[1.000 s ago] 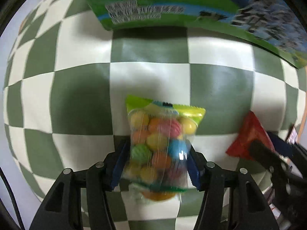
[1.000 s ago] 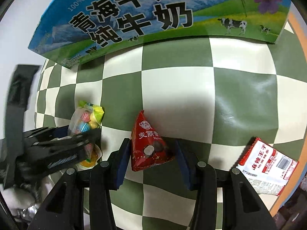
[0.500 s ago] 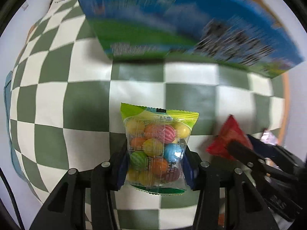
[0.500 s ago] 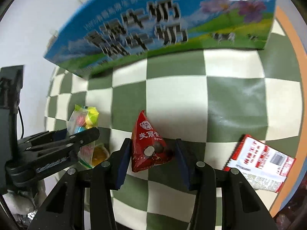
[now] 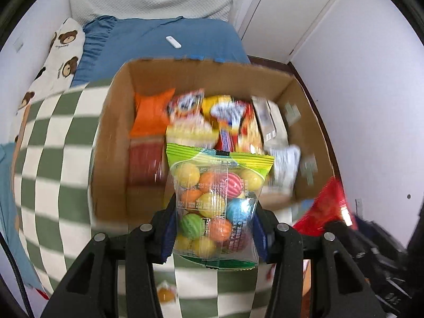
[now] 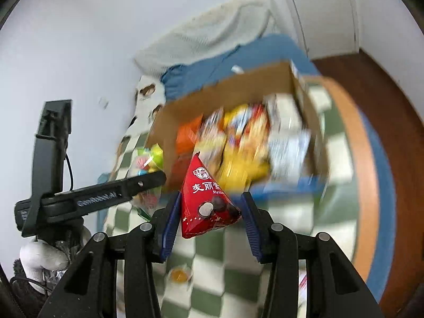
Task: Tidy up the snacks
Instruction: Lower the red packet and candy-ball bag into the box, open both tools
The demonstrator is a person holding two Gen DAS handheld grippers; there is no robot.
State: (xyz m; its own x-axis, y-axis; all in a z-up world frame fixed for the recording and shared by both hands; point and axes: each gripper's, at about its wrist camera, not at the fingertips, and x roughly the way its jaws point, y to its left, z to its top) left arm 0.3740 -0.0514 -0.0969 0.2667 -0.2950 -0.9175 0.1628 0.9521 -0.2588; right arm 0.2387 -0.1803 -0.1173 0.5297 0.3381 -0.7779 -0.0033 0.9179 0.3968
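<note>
- Clear plastic bag of coloured gumballs (image 5: 216,206) sits clamped in my left hand-held gripper (image 5: 214,228), raised before the cardboard box (image 5: 111,143) on the checked desk (image 5: 53,185).
- My right hand-held gripper (image 6: 209,217) is closed on the red triangular Mylikes packet (image 6: 204,198).
- Step, as I judge it: carrying both snacks to the box.
- Next: bring each over the snacks already inside, then open the jaws.

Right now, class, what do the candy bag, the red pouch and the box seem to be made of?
Candy bag: thin clear plastic film, glossy; the coloured balls show through.
Red pouch: printed plastic or foil film, shiny, probably; its seams are crimped.
Box: brown cardboard, matte; raw cut edges along its rim.
</note>
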